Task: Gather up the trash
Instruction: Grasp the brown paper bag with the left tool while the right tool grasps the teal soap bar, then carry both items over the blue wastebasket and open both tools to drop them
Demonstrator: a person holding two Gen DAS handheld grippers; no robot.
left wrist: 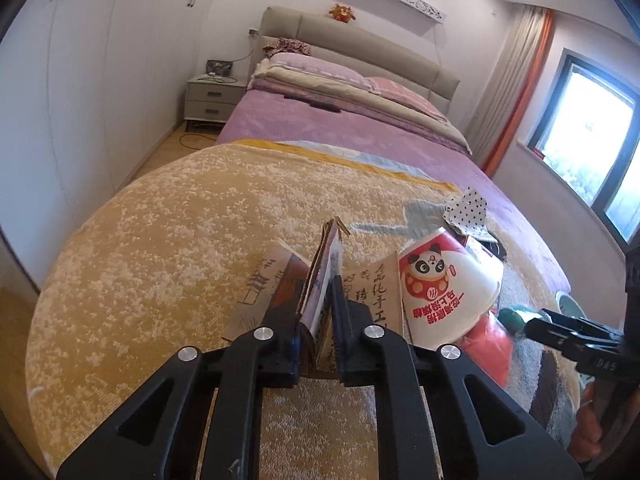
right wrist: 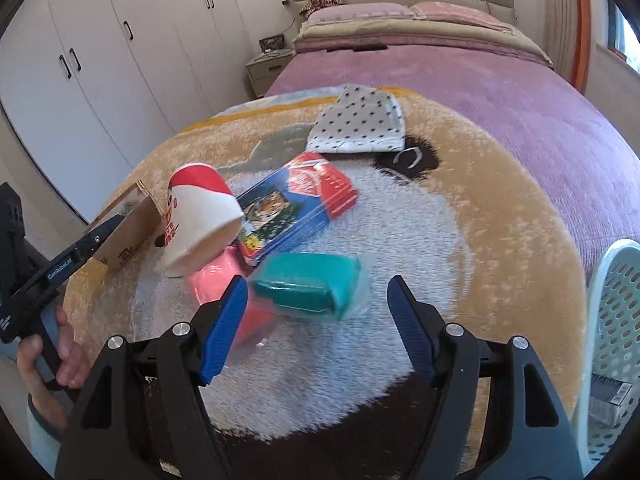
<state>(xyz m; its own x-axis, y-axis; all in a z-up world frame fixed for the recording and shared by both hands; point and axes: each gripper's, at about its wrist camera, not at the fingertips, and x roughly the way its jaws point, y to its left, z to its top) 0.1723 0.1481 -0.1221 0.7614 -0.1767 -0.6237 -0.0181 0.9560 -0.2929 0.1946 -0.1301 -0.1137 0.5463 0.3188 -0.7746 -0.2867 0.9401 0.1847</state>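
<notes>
My left gripper [left wrist: 320, 304] is shut on a flattened brown cardboard package [left wrist: 320, 276] with calligraphy print, held upright over the blanket; it also shows in the right wrist view [right wrist: 128, 228]. A white paper cup [right wrist: 200, 220] with a red panda print lies on its side beside it, also in the left wrist view [left wrist: 448, 292]. My right gripper [right wrist: 316, 320] is open just above a teal wrapped pack [right wrist: 308, 284]. A pink pack [right wrist: 216, 280] lies by its left finger. A blue and red box [right wrist: 296, 200] and a dotted white pouch [right wrist: 360, 124] lie farther back.
All lies on a tan and white plush blanket [right wrist: 460, 220] over a purple bed [right wrist: 500, 92]. A pale perforated plastic basket [right wrist: 612, 340] stands at the right edge. White wardrobes [right wrist: 100, 40] line the left wall, with a nightstand [left wrist: 214, 98] by the headboard.
</notes>
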